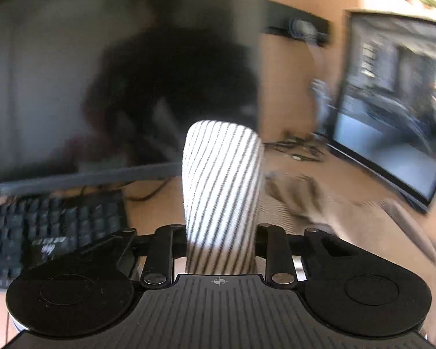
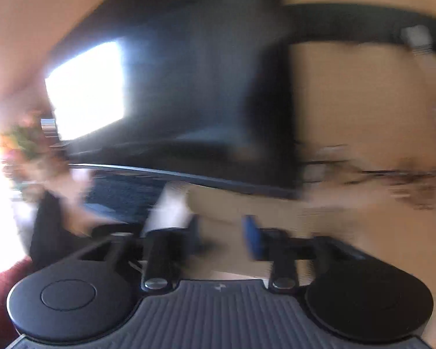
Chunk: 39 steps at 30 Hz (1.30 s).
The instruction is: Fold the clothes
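Clearly, in the left wrist view the left gripper [image 1: 221,232] is pinching a fold of white cloth with thin dark stripes, the striped garment [image 1: 222,186], which stands up between the fingers in a rounded bulge and fills the gap. The rest of it trails off to the right, and what may be a brownish piece of clothing [image 1: 348,218] lies there on the wooden desk [image 1: 299,163], near a keyboard [image 1: 52,226] and a monitor [image 1: 392,110]. To do this step well, I would keep that pinch firm and carry the edge across in one smooth sweep, so the cloth lands flat without bunching. Going to the right wrist view, which is heavily blurred, the right gripper [image 2: 222,232] has its blue-padded fingers [image 2: 251,237] spread apart with nothing between them; it should take the matching edge before the fold is laid.
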{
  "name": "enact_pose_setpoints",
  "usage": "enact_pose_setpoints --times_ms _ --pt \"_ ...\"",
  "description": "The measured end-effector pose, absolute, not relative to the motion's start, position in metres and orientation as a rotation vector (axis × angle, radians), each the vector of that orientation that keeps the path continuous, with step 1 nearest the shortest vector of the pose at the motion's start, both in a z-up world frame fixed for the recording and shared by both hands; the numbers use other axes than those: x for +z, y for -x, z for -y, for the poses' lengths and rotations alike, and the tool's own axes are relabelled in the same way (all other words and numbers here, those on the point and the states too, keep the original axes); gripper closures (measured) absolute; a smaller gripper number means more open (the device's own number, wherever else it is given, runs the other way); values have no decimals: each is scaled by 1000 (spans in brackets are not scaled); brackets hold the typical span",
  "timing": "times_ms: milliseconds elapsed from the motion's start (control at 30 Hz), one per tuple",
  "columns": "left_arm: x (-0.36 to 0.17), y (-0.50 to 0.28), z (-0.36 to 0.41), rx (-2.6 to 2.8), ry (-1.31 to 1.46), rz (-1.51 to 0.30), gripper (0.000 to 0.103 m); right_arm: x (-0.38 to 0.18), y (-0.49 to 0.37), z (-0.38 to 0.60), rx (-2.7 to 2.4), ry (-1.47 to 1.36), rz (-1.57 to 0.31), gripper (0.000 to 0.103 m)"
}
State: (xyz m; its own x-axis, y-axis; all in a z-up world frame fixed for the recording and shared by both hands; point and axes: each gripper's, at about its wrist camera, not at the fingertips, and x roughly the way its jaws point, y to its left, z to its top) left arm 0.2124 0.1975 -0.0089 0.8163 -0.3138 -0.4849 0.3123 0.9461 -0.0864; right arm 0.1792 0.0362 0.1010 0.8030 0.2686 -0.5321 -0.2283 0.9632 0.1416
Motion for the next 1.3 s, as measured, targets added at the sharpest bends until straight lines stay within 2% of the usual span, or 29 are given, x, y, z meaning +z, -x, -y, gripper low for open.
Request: enact_pose_setpoints --times_ms 200,367,400,467,500,533,733,800,933,1033,1067,1133,1167,1200,1233,1300 --pt "-10 -227 -253 -242 131 -571 79 7 -163 -21 -14 191 -718 40" --pt "-16 -232 -259 -224 160 -609 79 -8 -211 -25 -46 177 -713 39" --pt "-17 -234 -259 -219 166 -612 79 -11 -223 -30 -31 192 -723 35" --pt "-20 -236 -259 -203 187 -622 79 -20 -246 -42 2 274 -749 35" --pt "-21 -236 -260 -194 200 -627 79 -25 -252 -44 10 335 -756 57" --pt "-23 -236 -262 -184 210 -634 79 -28 -258 -41 22 373 -769 89" --pt "-28 -242 -269 -116 165 -669 79 9 -279 50 -47 329 -714 98" --pt "-30 -252 -267 -99 149 -682 79 17 -294 86 -119 323 -703 98" --pt "-31 -271 -257 -81 114 -696 71 7 -325 117 -180 373 -726 98" --pt "-26 -280 -254 -39 88 -702 61 -19 -343 118 -187 411 -772 96" --pt "-24 -281 -255 -15 80 -702 55 -25 -347 119 -186 397 -783 95" --pt "-18 -278 -265 33 92 -699 41 -29 -351 121 -191 352 -774 88" --pt "-14 -274 -272 57 106 -697 37 -25 -343 123 -197 334 -754 82" --pt "-11 -270 -279 82 120 -694 37 -18 -334 124 -207 326 -727 68" --pt "-6 -264 -284 102 133 -689 35 -10 -322 125 -214 331 -696 59" --pt "4 -252 -286 87 175 -672 30 5 -291 125 -196 324 -655 56"
